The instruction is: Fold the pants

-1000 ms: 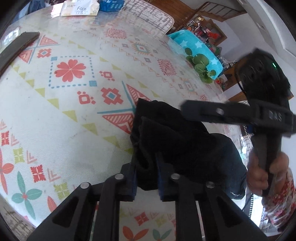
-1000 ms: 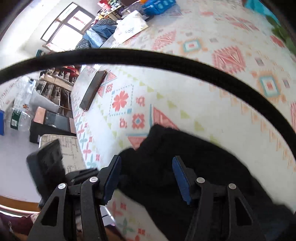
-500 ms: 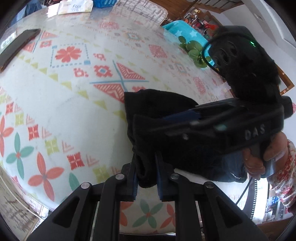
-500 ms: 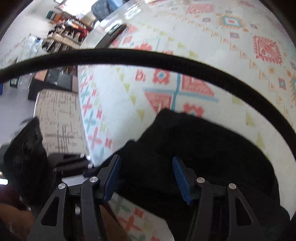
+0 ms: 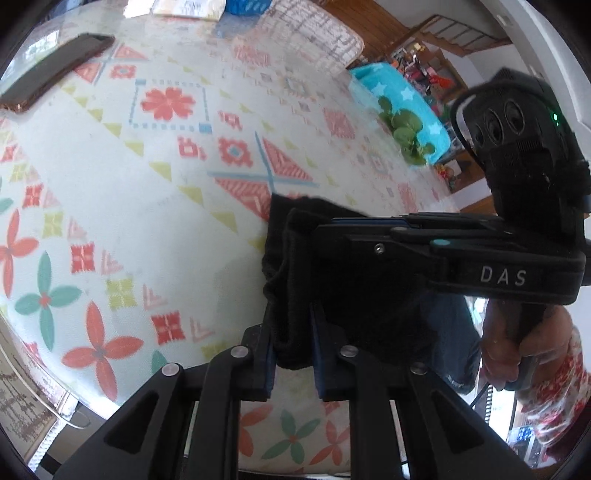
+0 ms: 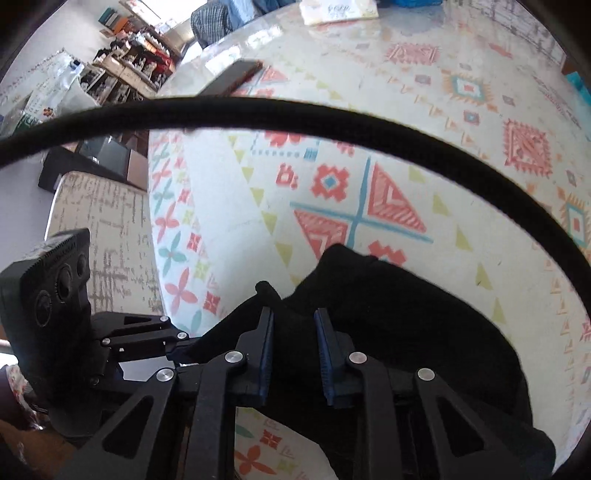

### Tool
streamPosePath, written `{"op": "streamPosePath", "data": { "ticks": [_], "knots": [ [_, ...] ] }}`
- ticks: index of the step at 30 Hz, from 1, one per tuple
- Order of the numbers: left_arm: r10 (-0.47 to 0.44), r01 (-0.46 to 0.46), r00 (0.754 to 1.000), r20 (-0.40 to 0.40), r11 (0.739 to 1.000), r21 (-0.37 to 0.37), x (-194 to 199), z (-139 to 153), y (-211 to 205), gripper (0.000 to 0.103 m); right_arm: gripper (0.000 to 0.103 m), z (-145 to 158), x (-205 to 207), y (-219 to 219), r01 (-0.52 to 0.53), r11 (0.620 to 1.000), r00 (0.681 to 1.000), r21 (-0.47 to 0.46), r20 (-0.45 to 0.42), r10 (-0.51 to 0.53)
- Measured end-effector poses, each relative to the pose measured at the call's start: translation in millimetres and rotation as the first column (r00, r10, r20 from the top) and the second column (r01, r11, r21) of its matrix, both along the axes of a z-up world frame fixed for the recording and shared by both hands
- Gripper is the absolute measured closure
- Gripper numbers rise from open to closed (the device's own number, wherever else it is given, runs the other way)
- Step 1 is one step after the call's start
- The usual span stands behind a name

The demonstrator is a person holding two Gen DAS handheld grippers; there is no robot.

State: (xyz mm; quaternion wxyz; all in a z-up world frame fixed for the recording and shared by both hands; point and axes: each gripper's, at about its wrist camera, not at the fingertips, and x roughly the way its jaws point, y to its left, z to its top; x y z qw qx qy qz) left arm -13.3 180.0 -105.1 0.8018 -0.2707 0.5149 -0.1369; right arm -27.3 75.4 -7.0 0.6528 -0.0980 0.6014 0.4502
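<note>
Now both grippers angled down, left gripper (image 5: 291,347) and right gripper (image 6: 293,345) clamping black pants (image 6: 406,325)

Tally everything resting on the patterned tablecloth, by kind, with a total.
Black pants: 1
Phone: 1
Wipes pack: 1
Blue box: 1
Total: 4

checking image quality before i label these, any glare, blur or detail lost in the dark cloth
Left wrist view: heavy fisheye bending, window glare near the phone, and the black pants show almost no fold detail. Right wrist view: same curving, a black cable arcs across the frame, glare on the far table edge, pants again a flat dark mass.
</note>
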Motion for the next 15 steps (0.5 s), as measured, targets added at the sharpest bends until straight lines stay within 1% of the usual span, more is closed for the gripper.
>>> {"op": "streamPosePath", "data": {
  "ticks": [3,5,7,9,10,11,12,13,15],
  "knots": [
    [0.028,-0.029,0.999,0.037,0.999,0.02,10.9,7.9,3.5,0.087,0.08,15.4,9.1,0.0,0.033,0.999,0.998,0.029,0.053,-0.035],
    [0.05,-0.051,0.999,0.023,0.997,0.059,19.2,2.6,5.2,0.082,0.079,14.3,14.4,5.8,0.055,0.998,0.995,0.019,0.083,-0.056],
    [0.057,-0.057,0.998,0.001,0.994,0.09,27.5,-7.1,6.0,0.078,0.075,4.7,22.2,10.1,0.087,0.996,0.99,-0.013,0.113,-0.085],
    [0.057,-0.055,0.998,-0.016,0.993,0.107,32.1,-11.1,7.9,0.068,0.064,-8.4,30.5,12.5,0.117,0.992,0.988,-0.04,0.11,-0.112],
    [0.061,-0.059,0.998,-0.012,0.992,0.107,32.7,-9.5,11.8,0.065,0.059,-10.1,35.1,9.1,0.144,0.989,0.985,-0.034,0.1,-0.14],
    [0.064,-0.063,0.998,-0.002,0.992,0.108,32.4,-6.4,15.3,0.06,0.056,-8.7,39.8,2.9,0.177,0.984,0.981,-0.007,0.082,-0.176],
    [0.066,-0.067,0.998,0.01,0.991,0.112,31.7,-2.5,19.5,0.054,0.049,-2.4,46.0,-9.1,0.222,0.974,0.972,0.038,0.063,-0.224],
    [0.076,-0.078,0.997,0.021,0.989,0.126,28.5,1.2,24.7,0.053,0.04,4.4,50.3,-21.8,0.266,0.961,0.961,0.074,0.054,-0.27],
    [0.099,-0.104,0.994,0.034,0.981,0.165,24.5,5.7,35.2,0.053,0.038,16.5,52.5,-45.8,0.317,0.944,0.943,0.096,0.08,-0.324]
  ]
}}
